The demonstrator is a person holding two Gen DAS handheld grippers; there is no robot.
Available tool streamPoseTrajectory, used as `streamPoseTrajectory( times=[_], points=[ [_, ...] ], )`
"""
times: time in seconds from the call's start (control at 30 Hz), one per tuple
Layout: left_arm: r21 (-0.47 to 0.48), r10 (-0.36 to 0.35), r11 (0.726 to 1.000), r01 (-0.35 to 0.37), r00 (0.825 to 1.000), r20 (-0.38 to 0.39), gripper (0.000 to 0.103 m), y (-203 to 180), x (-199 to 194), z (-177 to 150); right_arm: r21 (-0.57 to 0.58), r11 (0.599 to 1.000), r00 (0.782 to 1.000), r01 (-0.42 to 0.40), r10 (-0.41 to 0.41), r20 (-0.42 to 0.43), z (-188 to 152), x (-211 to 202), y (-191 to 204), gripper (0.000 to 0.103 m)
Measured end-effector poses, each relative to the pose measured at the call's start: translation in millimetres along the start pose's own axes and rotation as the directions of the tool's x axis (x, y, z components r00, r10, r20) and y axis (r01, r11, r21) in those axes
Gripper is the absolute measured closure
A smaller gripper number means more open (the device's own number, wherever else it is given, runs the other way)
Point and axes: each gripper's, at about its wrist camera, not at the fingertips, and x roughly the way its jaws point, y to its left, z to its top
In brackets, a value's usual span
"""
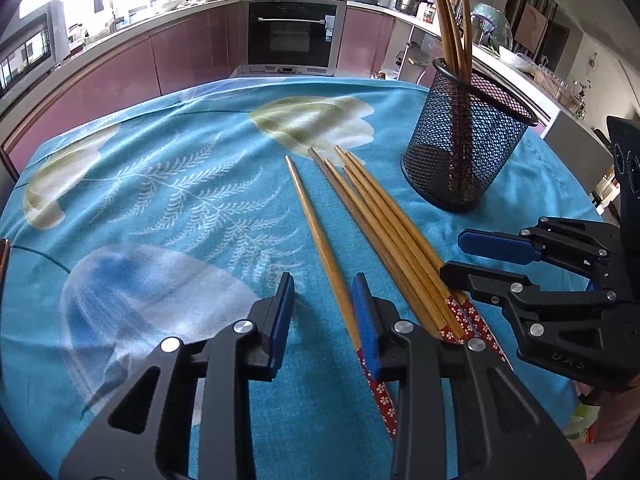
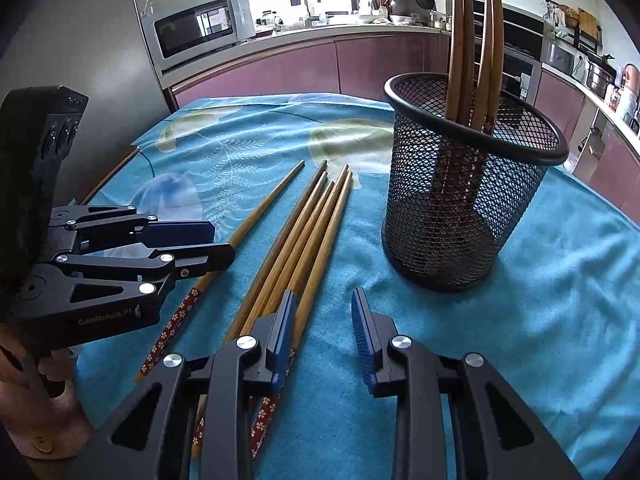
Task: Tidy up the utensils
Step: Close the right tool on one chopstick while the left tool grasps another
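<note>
Both tools gape over loose chopsticks (image 1: 360,216); mesh cup (image 2: 472,184) holds 4 chopsticks upright.

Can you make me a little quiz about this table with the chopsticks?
1. True or false: the mesh cup is empty.
2. What lies between the fingers of the left hand-held gripper? A a spoon, B one chopstick, C nothing.
3. Fill in: the cloth on the table is mostly ____.
Key: 1 false, chopsticks stand in it; 2 B; 3 blue.
</note>
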Motion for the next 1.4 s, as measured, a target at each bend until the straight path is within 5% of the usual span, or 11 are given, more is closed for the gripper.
streamPoseTrajectory(
  times=[0.87, 1.4],
  points=[
    [-0.012, -0.001, 1.000, 0.001, 1.000, -0.012, 0.076, 0, 20, 23, 0.008, 1.000, 1.000, 0.019, -0.019, -0.003, 18, 21, -1, 0.088],
    [-0.065, -0.012, 0.998, 0.011, 1.000, -0.012, 0.092, 5, 23, 26, 0.060, 0.998, 1.000, -0.015, 0.015, 0.001, 17, 18, -10, 0.096]
  ],
)
